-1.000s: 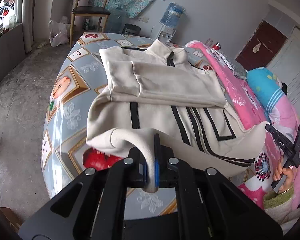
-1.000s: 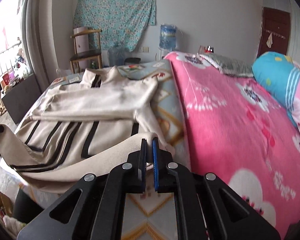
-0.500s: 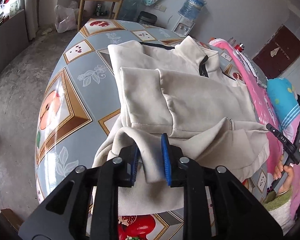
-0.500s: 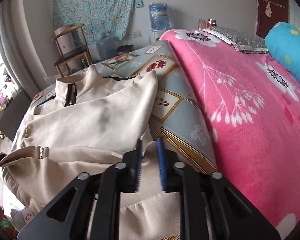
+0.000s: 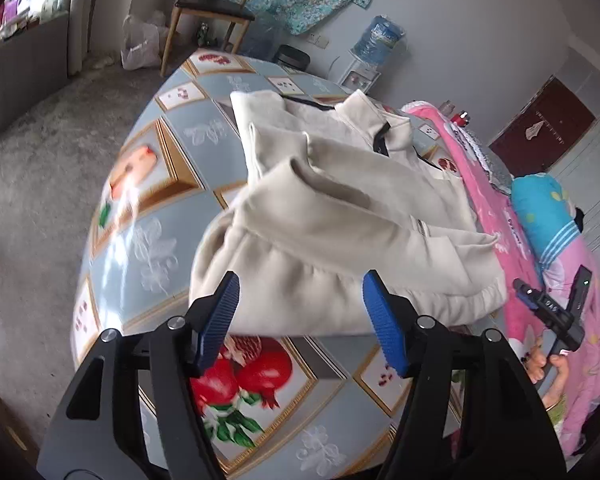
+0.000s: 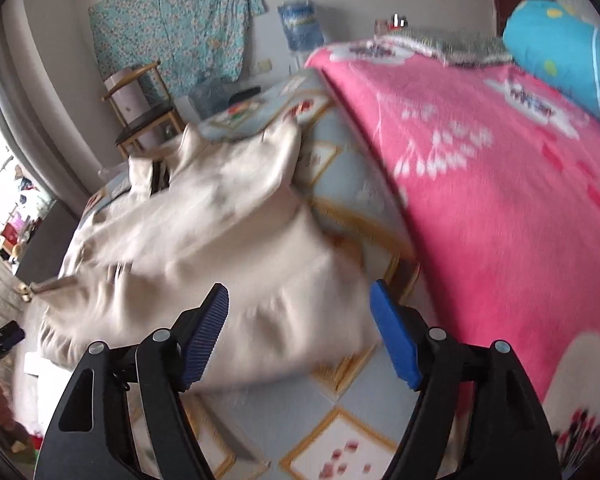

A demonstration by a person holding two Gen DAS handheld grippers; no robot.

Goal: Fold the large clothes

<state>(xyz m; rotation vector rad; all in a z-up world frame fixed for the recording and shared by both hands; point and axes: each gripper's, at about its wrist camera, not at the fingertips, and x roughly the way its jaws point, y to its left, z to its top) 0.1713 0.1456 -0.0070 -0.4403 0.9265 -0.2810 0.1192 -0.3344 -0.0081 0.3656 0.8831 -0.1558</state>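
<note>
The cream jacket [image 5: 340, 216] lies on the bed, on the fruit-patterned sheet [image 5: 152, 184] beside the pink blanket [image 6: 480, 200], with its lower half doubled up over its upper half so the hem edge lies across the chest below the collar [image 5: 374, 128]; the step in hand looks like the release after that bottom-to-top fold; the left claw [image 5: 300, 316] has its blue pads wide apart and is opening, with the near fold of cloth seen between them but neither pad pressing on it; the right claw [image 6: 298, 328] is likewise opening, its pads standing clear either side of the jacket's near corner, gripping nothing; the next move, as I judge it, calls for drawing both claws back clear of the cloth without dragging the loose fold, then either smoothing the bulging top layer or taking the two ends for a further fold across; the fold sits puffy and uneven at the left end, so it may slip open if brushed; the right wrist view is heavily blurred, so seams and the zip are hard to read there; the sleeves are tucked under and hidden; the bed's far side and the person, save a hand [image 5: 556, 372] on the other handle, are cut off.
</note>
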